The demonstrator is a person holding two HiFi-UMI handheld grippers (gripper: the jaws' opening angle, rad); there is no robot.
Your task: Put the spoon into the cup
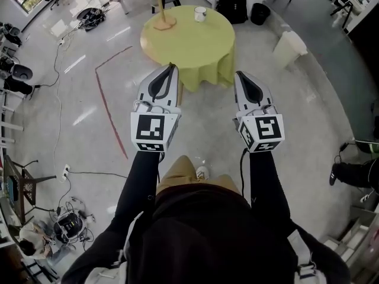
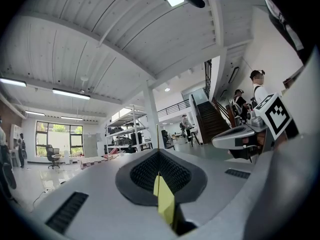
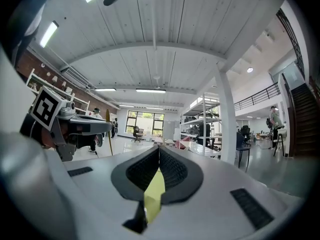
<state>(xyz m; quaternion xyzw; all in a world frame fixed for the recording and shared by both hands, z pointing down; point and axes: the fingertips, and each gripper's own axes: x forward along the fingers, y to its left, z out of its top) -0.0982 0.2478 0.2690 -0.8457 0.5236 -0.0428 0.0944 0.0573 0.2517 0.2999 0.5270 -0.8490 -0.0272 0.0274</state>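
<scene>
Held level, side by side, over floor [image 1: 89,105]: left gripper [image 1: 171,70], right gripper [image 1: 239,76], both well short of round yellow surface [image 1: 195,55]. Fingers of each pressed together, nothing between. White cup [image 1: 201,13] at surface's far right. Wooden piece [image 1: 164,21] at far left, too small to tell if spoon.

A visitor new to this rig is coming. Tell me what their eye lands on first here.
The left gripper and right gripper fill the middle of the head view side by side, jaws shut and empty. Past them stands a round table in yellow-green cloth, with a white cup and a wooden piece near its far edge.
</scene>
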